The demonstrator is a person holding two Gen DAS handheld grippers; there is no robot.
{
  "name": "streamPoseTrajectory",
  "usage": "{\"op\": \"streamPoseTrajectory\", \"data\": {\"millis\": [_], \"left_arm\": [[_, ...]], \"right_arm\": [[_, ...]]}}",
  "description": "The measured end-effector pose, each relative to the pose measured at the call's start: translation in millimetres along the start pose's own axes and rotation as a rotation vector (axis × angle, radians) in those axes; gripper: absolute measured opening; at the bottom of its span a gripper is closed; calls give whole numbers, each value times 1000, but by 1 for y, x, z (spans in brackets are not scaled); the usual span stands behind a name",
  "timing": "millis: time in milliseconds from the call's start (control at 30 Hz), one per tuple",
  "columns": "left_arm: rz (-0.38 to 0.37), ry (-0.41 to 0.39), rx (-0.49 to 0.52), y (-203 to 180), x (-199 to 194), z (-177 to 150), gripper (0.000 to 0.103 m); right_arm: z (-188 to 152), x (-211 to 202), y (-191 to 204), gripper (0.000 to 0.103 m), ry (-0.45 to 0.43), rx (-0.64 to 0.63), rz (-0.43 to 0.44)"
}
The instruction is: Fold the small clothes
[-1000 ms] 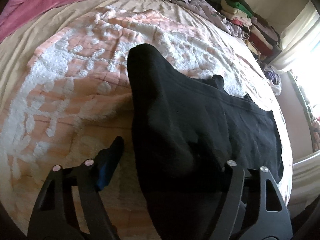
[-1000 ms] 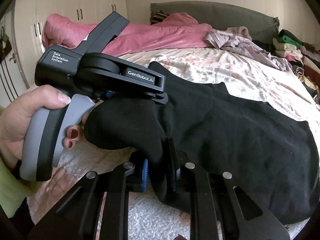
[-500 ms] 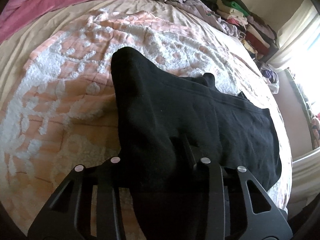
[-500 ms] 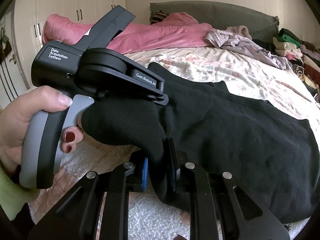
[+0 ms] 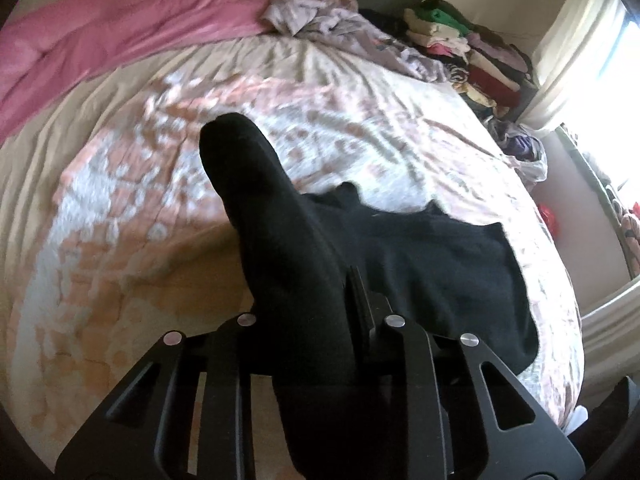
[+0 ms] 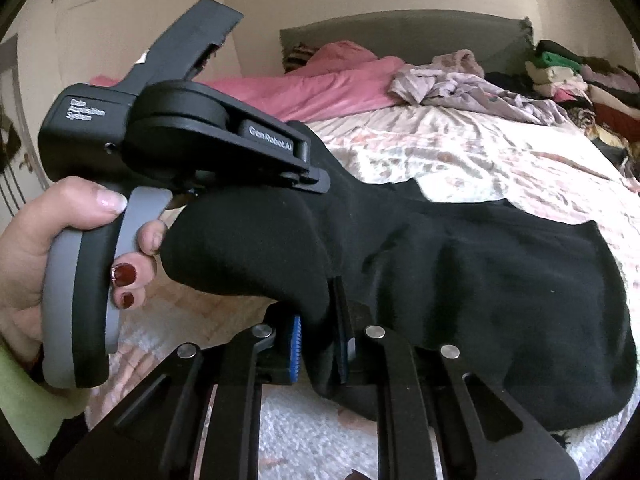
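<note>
the bed (image 6: pixel 460 160) is lying under a pink-and-white blanket (image 5: pixel 168 216), with a pink duvet (image 6: pixel 328 88) and a clothes pile (image 6: pixel 568 80) at its far end. the black garment (image 6: pixel 500 280) is lying across the blanket, its near edge lifting off the bed. the left gripper (image 6: pixel 316 178) is closing on that raised edge, cloth sitting between its jaws. beside it, the right gripper (image 6: pixel 320 344) is pinching the same edge, nearly closed, blue pads (image 6: pixel 296 344) pressing the fabric.

"GenRobot.AI" and, blurrily, probably "Data Acquisition System" on the left gripper (image 6: pixel 320 178).
</note>
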State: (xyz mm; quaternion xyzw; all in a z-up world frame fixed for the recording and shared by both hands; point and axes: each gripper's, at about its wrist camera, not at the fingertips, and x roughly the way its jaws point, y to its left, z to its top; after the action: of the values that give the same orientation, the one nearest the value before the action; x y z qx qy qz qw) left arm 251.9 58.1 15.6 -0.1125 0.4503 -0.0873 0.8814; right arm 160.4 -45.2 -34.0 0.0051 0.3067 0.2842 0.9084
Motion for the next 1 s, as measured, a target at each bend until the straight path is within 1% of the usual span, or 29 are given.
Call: {"op": "streamPoseTrajectory", "data": {"millis": [233,433,500,567,800,1000], "left_arm": [[7,-34,79,-57,-12,8,18],[-4,-36,134,-101,-9,10,18],[-10,-34,156,-117,-5,10,18],[-19,-28,174,-132,1,7,18],[-48,10,216,-177,27,3,18],[-40,45,261,-209,50,-2,18]], "right_arm": [[-3,-37,-24,11,-60,83,-7],[-9,-62,-52,10,-78,164,-6],[-11,-67,-60,10,-78,176,-20],[-13,-73,-68,7,-82,190,-27],[-31,-87,-99,6,-74,263,-65],[-41,-93,-119,6,-68,325,-74]]}}
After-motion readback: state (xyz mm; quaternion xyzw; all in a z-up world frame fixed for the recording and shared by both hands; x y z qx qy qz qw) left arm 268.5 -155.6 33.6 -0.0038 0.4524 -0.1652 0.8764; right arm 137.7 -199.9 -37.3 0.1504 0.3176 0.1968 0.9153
